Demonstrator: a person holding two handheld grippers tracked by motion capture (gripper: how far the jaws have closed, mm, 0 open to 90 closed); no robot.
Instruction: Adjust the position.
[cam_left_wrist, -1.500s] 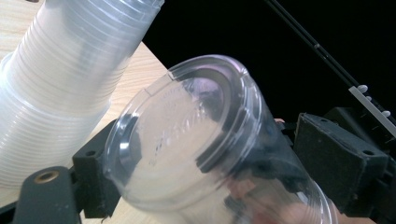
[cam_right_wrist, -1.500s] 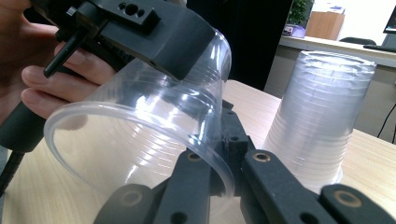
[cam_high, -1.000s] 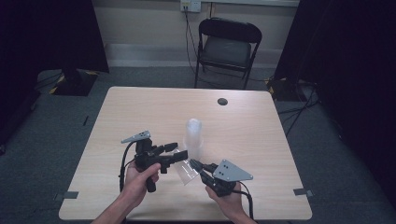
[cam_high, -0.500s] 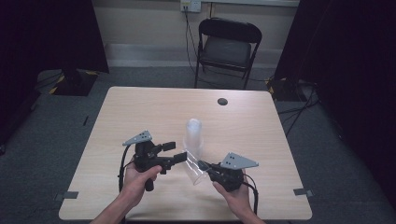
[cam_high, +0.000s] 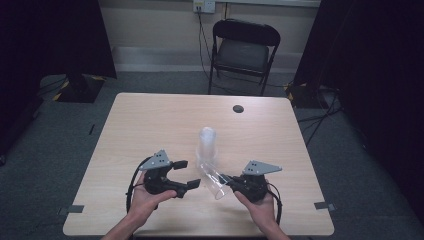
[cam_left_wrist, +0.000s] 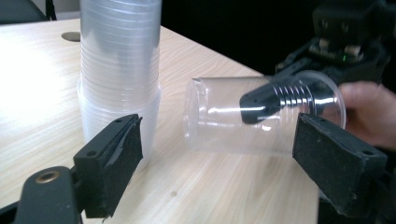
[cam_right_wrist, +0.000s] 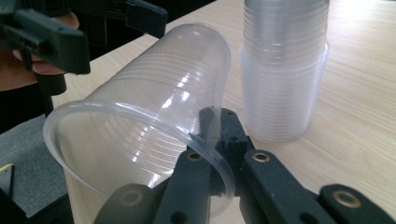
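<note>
So closest to you, your right gripper (cam_high: 226, 181) is pinching the rim wall of a single clear cup (cam_high: 212, 177), one jaw inside the mouth and one outside, clamped tight on it as far as the right gripper view shows. The cup is lying over on its side, mouth toward your right hand and closed base pointing across toward your left gripper (cam_high: 184, 175), so its long axis runs pretty much along the line between your two hands. I can't tell whether its side is resting on the table (cam_high: 150, 120) or just above it. Your left gripper is spread wide and empty, and in the left gripper view the cup's base sits right between the two pads (cam_left_wrist: 114, 158), near but not touching. That's the relation that matters: the left is lined up end-on with the base, so I'd guess it closes there next. Just beyond the cup stands the upright stack of cups (cam_high: 207, 145), close beside it. Farther back there's a round dark grommet (cam_high: 238, 108), then a folding chair (cam_high: 242, 50).
</note>
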